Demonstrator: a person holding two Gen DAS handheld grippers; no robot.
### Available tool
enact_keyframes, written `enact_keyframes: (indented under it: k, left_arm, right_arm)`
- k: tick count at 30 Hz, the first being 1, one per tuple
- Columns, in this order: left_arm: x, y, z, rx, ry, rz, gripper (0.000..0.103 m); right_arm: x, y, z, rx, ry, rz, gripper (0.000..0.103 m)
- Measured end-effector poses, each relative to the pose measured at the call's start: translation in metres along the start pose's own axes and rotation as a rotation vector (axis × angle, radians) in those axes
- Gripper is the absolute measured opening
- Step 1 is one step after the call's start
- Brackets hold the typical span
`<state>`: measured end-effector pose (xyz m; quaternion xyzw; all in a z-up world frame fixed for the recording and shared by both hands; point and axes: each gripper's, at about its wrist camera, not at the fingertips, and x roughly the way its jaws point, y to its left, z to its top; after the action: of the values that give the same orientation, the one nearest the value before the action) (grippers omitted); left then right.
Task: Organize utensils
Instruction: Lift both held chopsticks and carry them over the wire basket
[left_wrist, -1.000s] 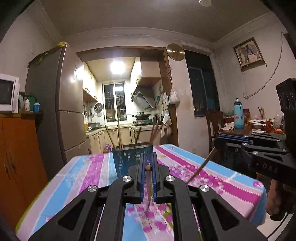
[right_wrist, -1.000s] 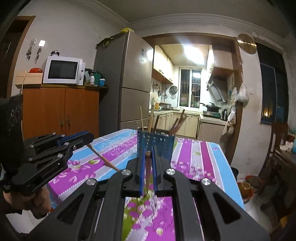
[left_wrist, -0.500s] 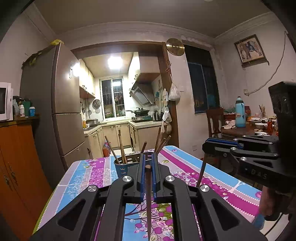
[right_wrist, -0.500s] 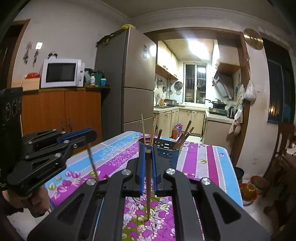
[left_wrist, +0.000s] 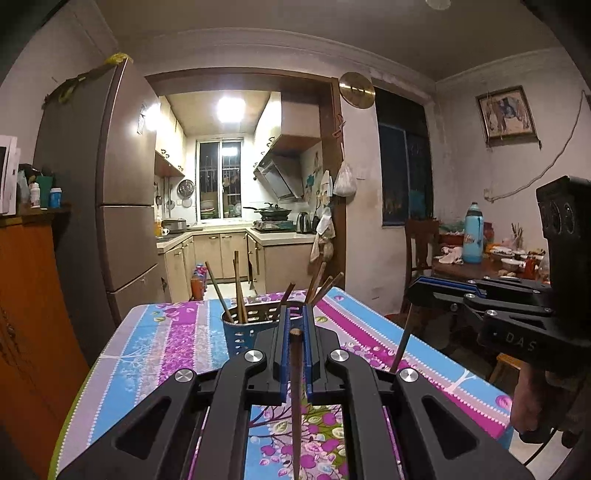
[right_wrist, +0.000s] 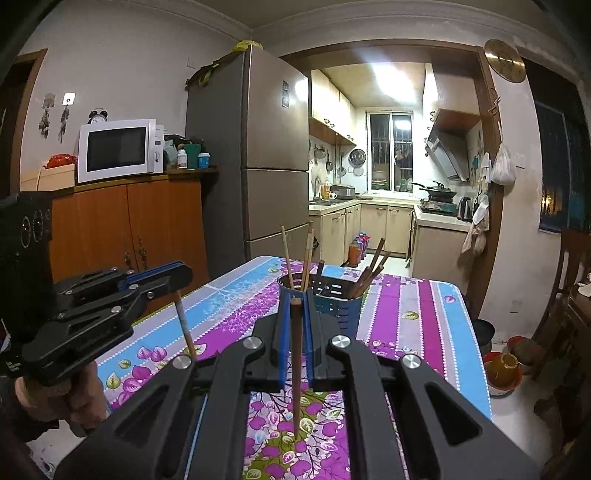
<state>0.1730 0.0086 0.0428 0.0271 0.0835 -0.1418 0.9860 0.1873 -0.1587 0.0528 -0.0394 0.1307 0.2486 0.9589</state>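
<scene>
Several chopsticks already stand in the blue utensil holder (left_wrist: 255, 325) on the table (left_wrist: 177, 339). The left gripper (left_wrist: 295, 332) and right gripper (right_wrist: 295, 302) each have fingers clenched on one chopstick (left_wrist: 295, 398), hanging just short of the holder; both await insertion.

A home dining room opening onto a small kitchen: a fridge (right_wrist: 273, 147) and microwave (right_wrist: 120, 149) line one wall, while a stove (left_wrist: 273, 223) and cabinets (left_wrist: 221, 254) sit beyond a cloth-covered table (left_wrist: 173, 332).
</scene>
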Motion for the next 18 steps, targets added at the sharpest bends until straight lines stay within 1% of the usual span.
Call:
enact_keyframes:
  k: [4,10,13,18]
  left_arm:
    - [0.004,0.001,0.009,0.004,-0.011,-0.007,0.008]
    - [0.013,0.01,0.027,-0.001,-0.024,0.004,0.008]
    - [0.018,0.018,0.044,-0.005,-0.041,0.016,0.008]
    - [0.026,0.031,0.074,-0.025,-0.07,0.027,0.008]
  right_arm:
    - [0.003,-0.003,0.012,-0.002,0.013,0.005,0.006]
    - [0.007,-0.004,0.032,-0.005,0.008,0.015,0.006]
    - [0.009,-0.004,0.045,-0.014,0.0,0.012,0.006]
    - [0.012,-0.011,0.074,-0.025,-0.026,-0.002,0.006]
